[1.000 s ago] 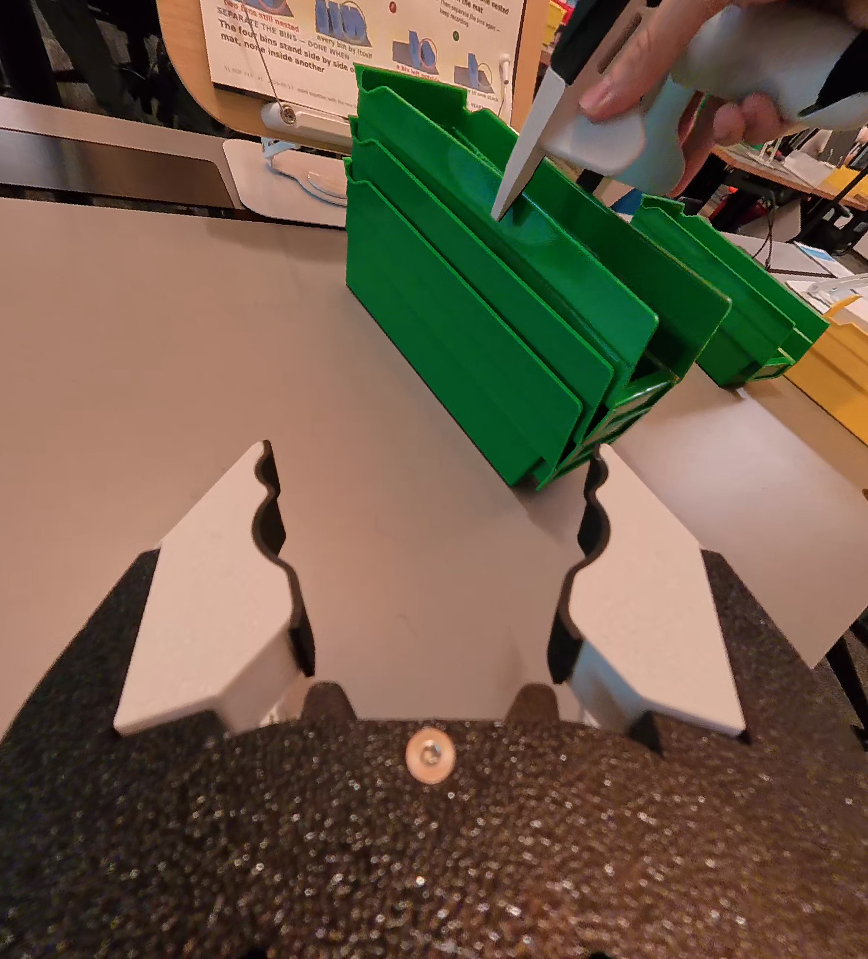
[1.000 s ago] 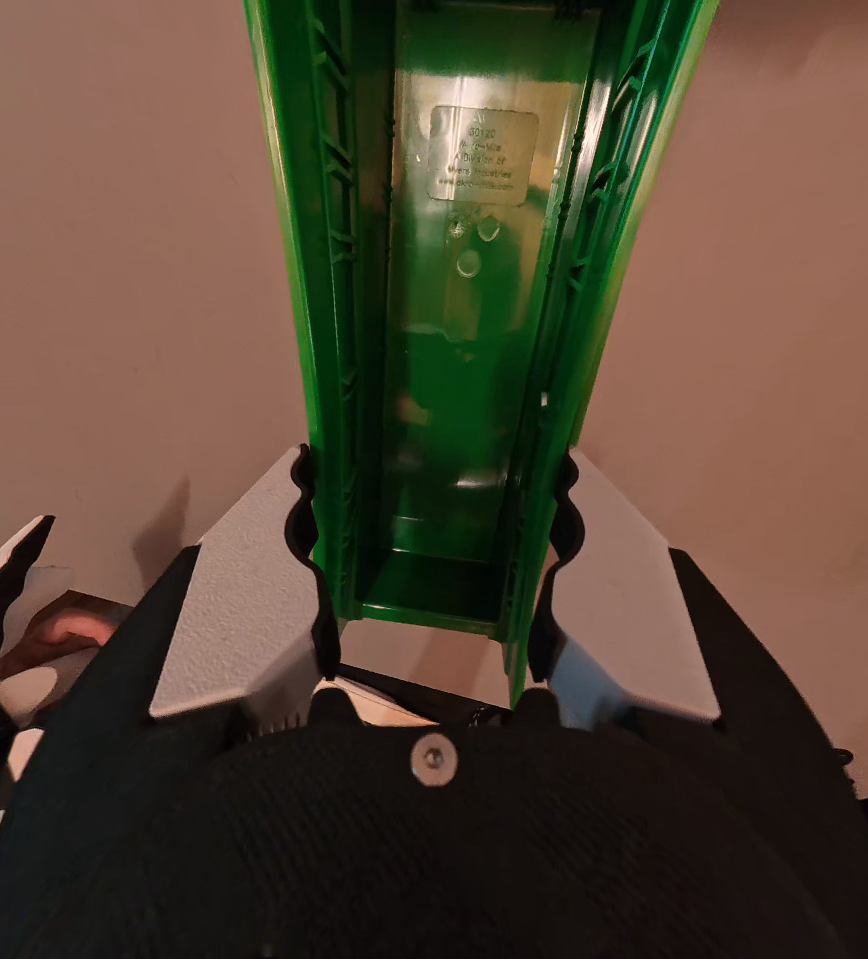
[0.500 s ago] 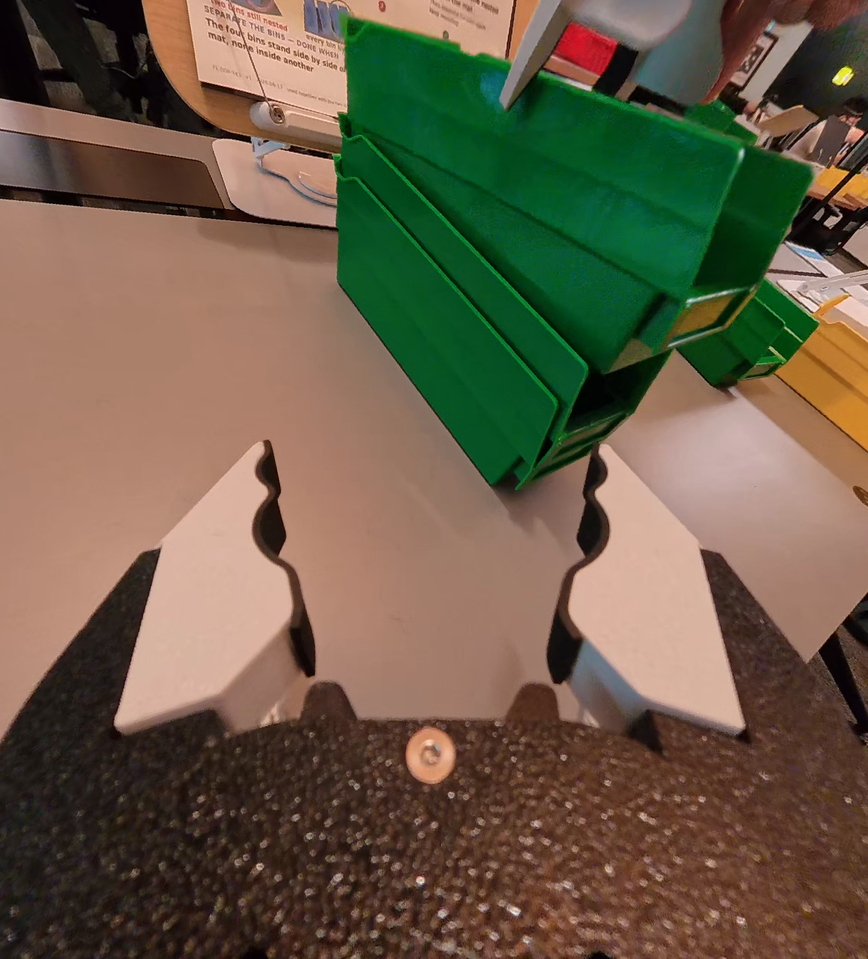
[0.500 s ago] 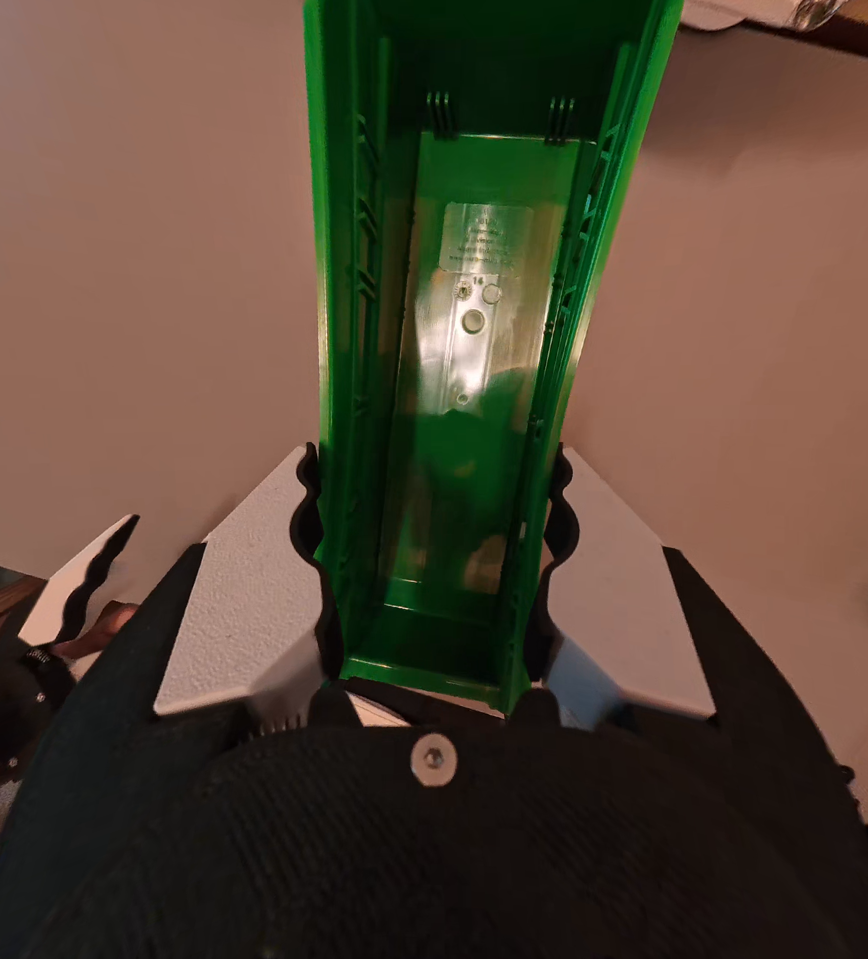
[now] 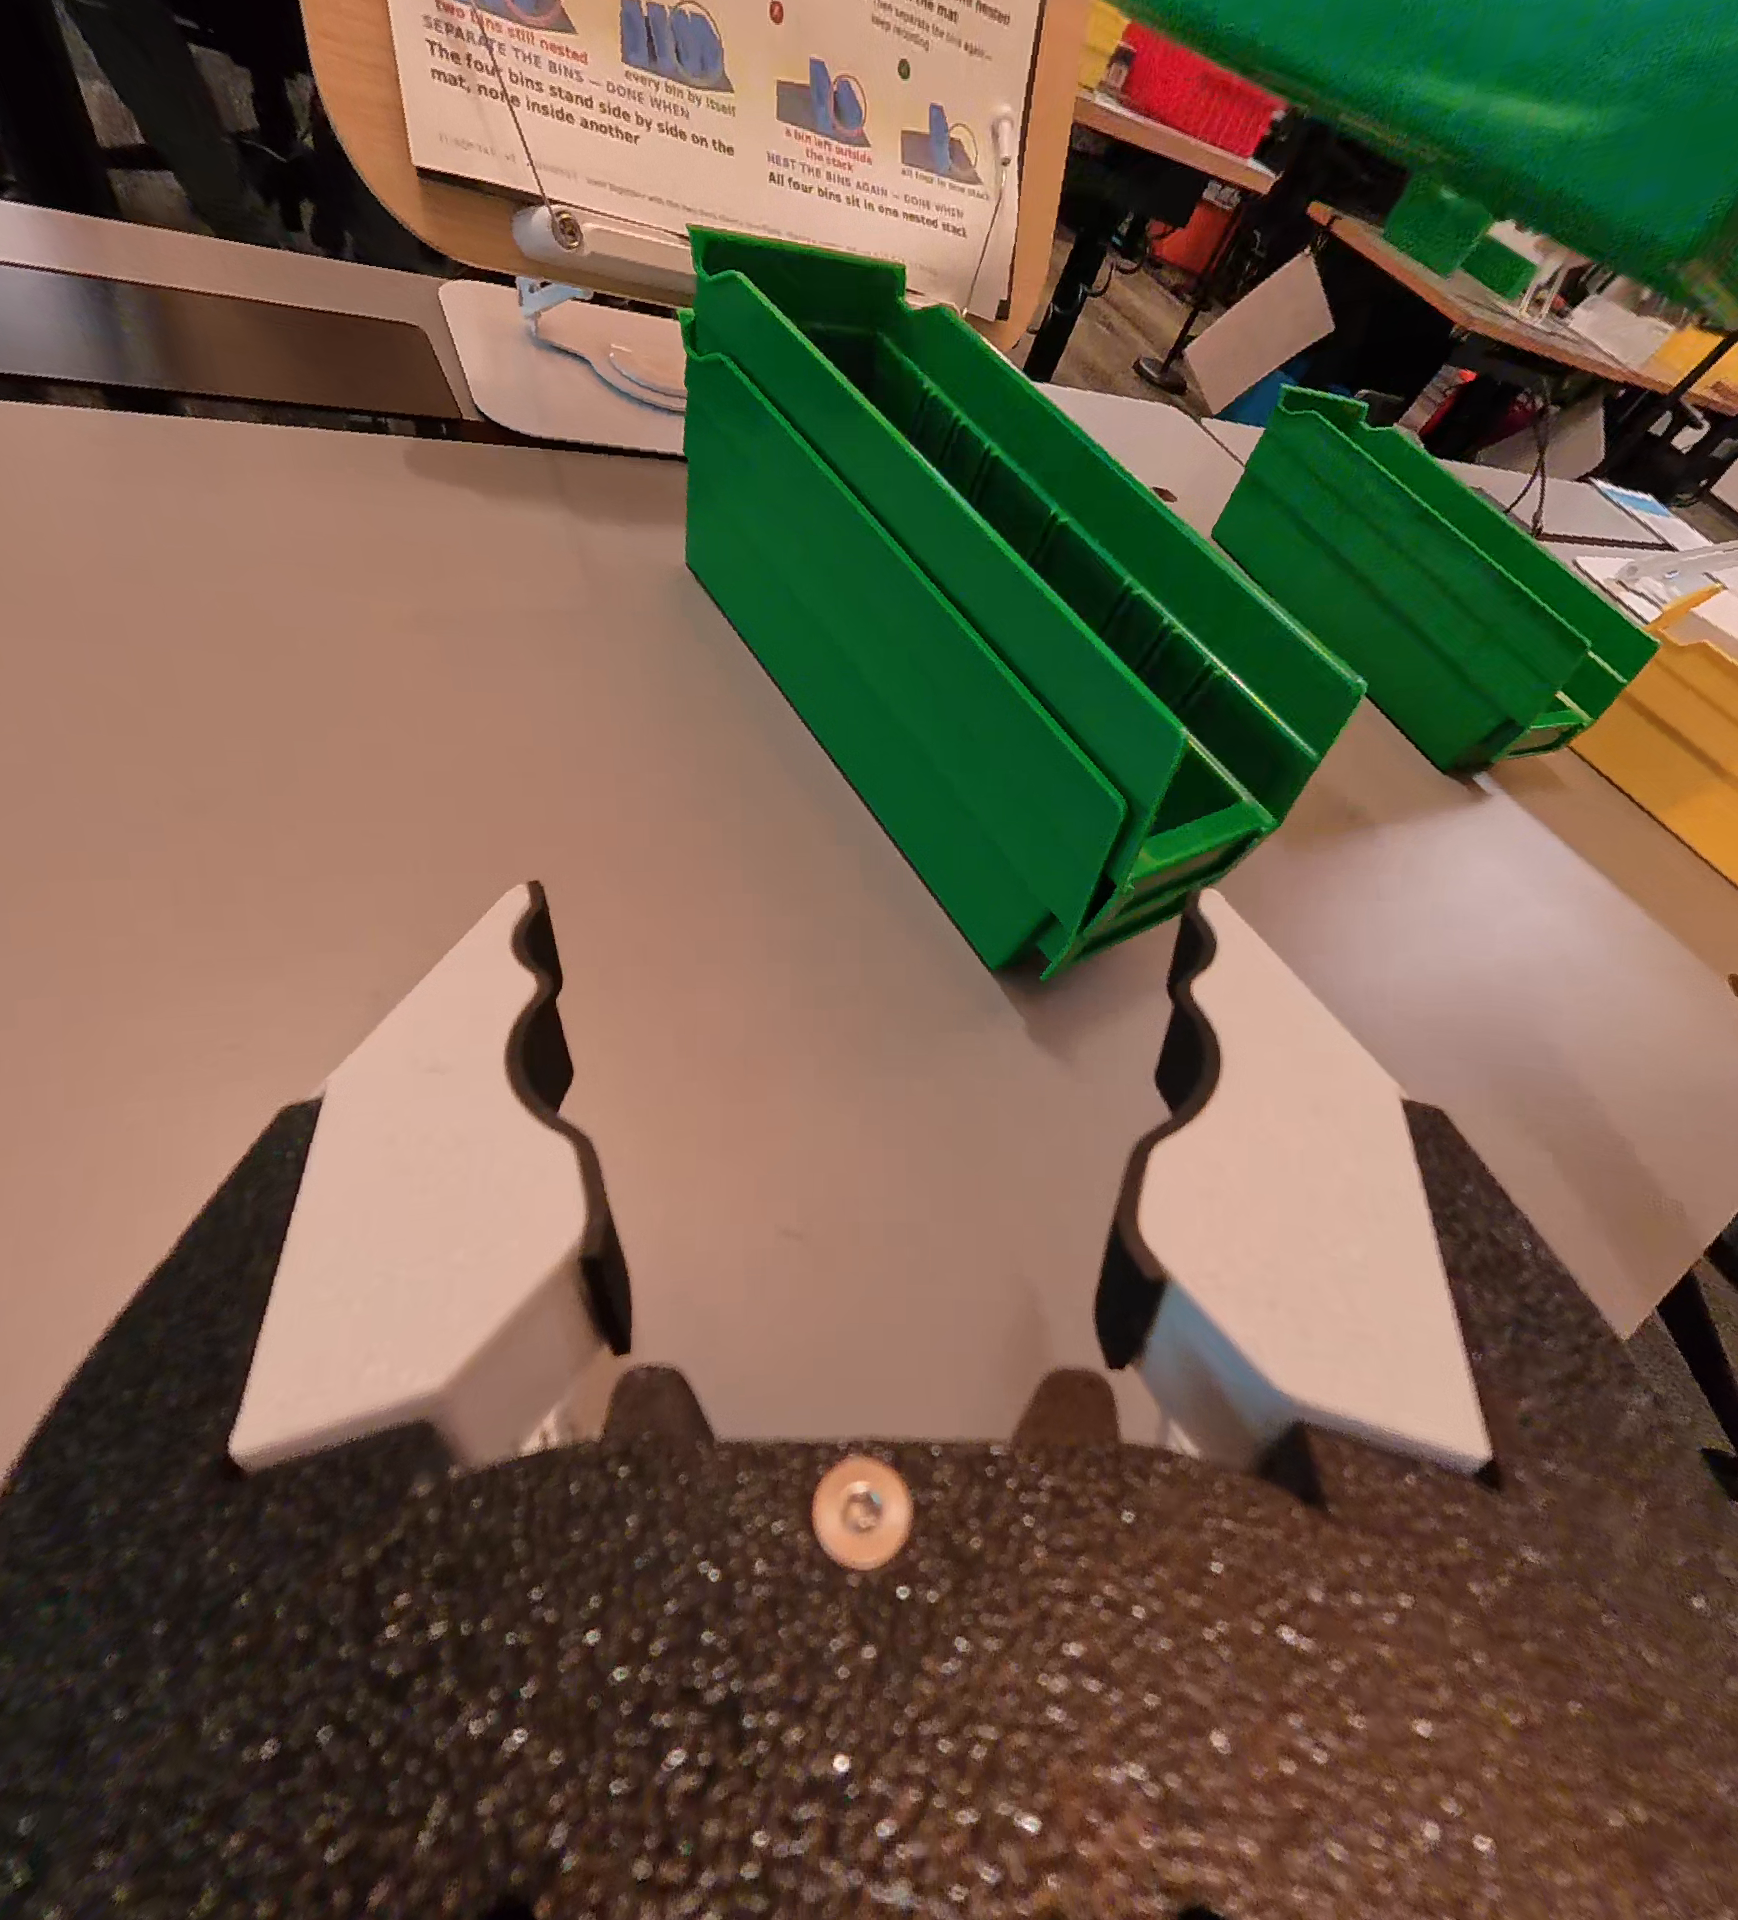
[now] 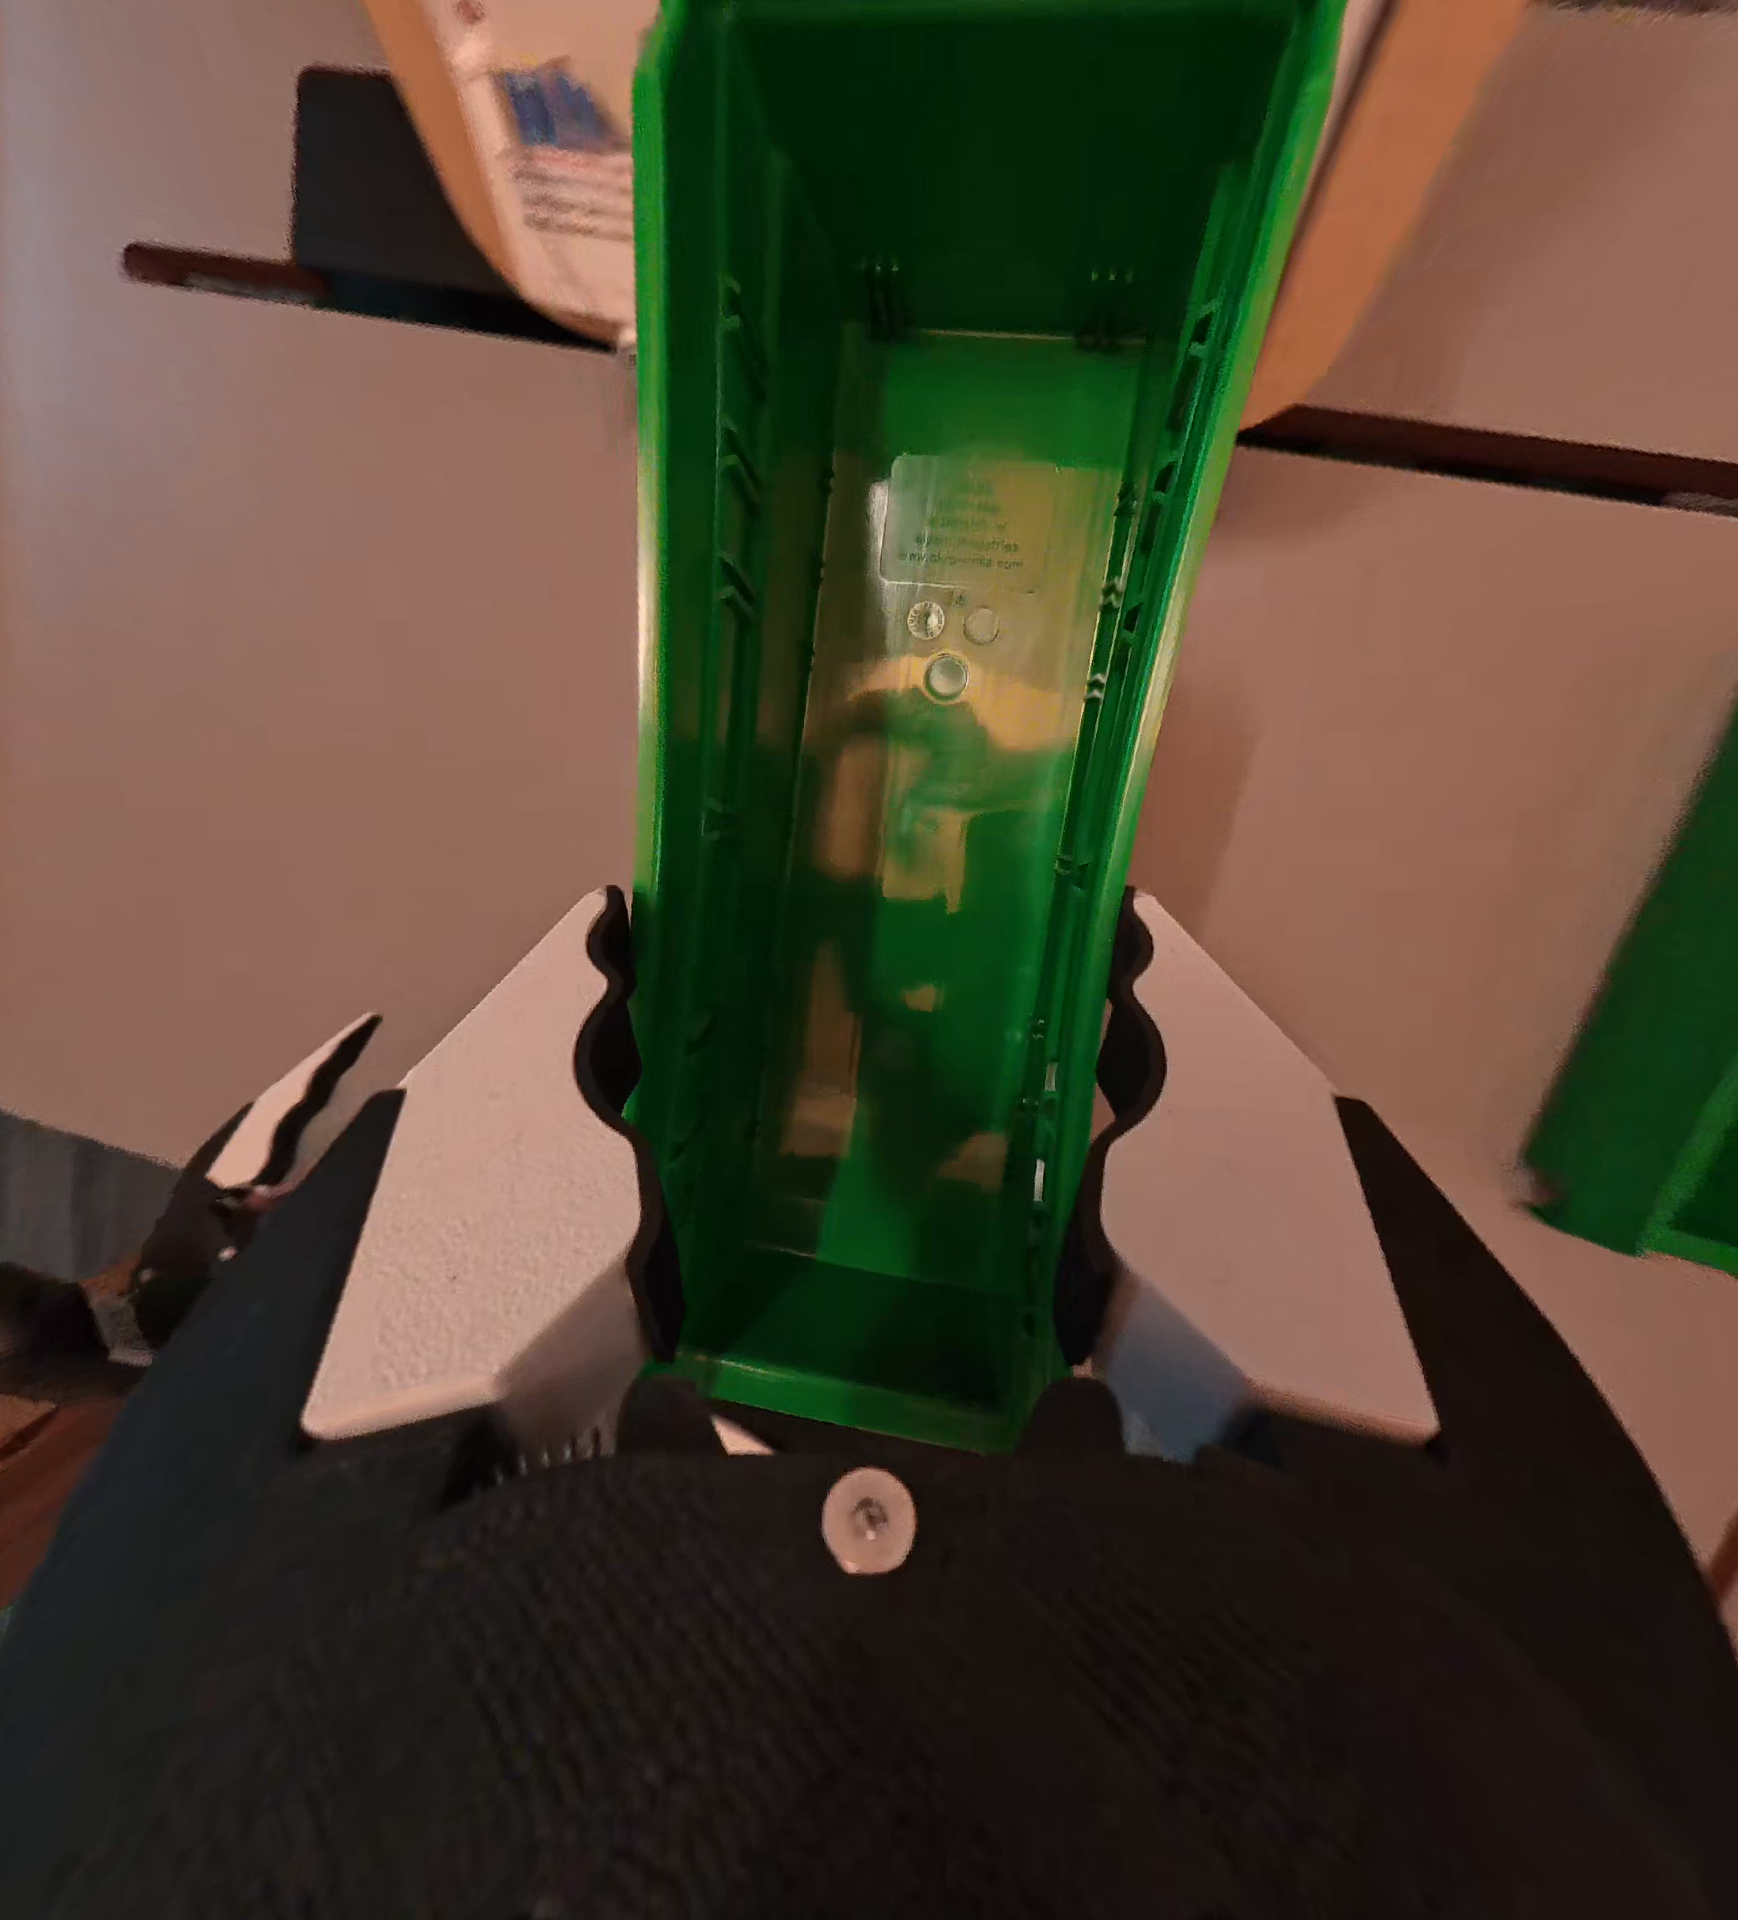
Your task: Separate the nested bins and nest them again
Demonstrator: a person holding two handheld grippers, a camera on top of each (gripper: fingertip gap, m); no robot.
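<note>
Separation step: my right gripper point(image 6: 875, 1122) clamped one long green plastic bin point(image 6: 932, 727) aloft; left gripper point(image 5: 860, 1101) hung spread, empty. Next, I judged, set it beside the lone green bin point(image 5: 1416, 582), clear of the nested green stack point(image 5: 906, 665).

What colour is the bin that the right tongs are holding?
Bright green. The held bin shows best in the right wrist view, gripped by the right tongs.

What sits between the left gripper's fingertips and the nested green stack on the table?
Nothing: only bare grey table between left gripper and nested stack, per left wrist view.
</note>
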